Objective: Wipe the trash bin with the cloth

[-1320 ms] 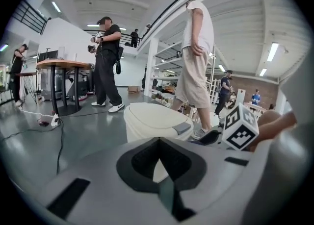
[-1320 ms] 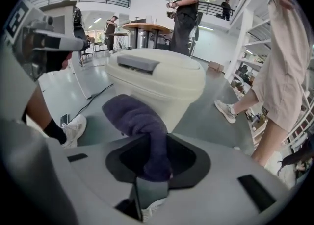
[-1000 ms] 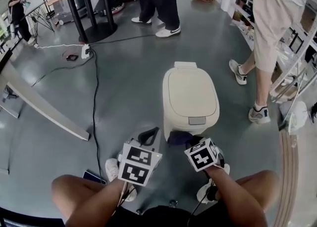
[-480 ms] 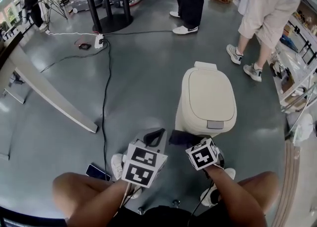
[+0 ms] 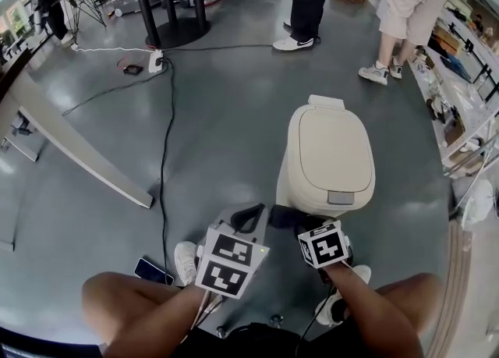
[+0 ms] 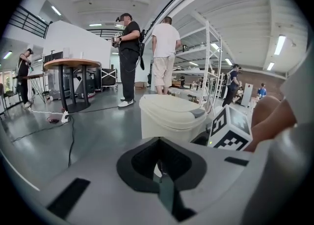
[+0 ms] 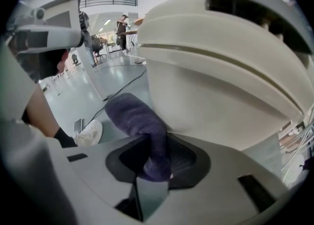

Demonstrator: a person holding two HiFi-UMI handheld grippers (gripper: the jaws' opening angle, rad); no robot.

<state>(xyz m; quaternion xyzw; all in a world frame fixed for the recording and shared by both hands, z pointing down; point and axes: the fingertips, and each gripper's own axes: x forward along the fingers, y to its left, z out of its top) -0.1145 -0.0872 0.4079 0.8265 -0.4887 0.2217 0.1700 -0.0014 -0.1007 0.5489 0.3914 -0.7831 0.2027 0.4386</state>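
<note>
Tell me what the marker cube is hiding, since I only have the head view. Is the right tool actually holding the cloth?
Observer: Yes. In the right gripper view the right tool is shut on a dark purple cloth, which bulges out past the jaws, close to the front wall of the trash bin.
Operator: And the left tool, is it carrying anything?
Observer: No. In the left gripper view the left tool has its jaws together with nothing between them.
</note>
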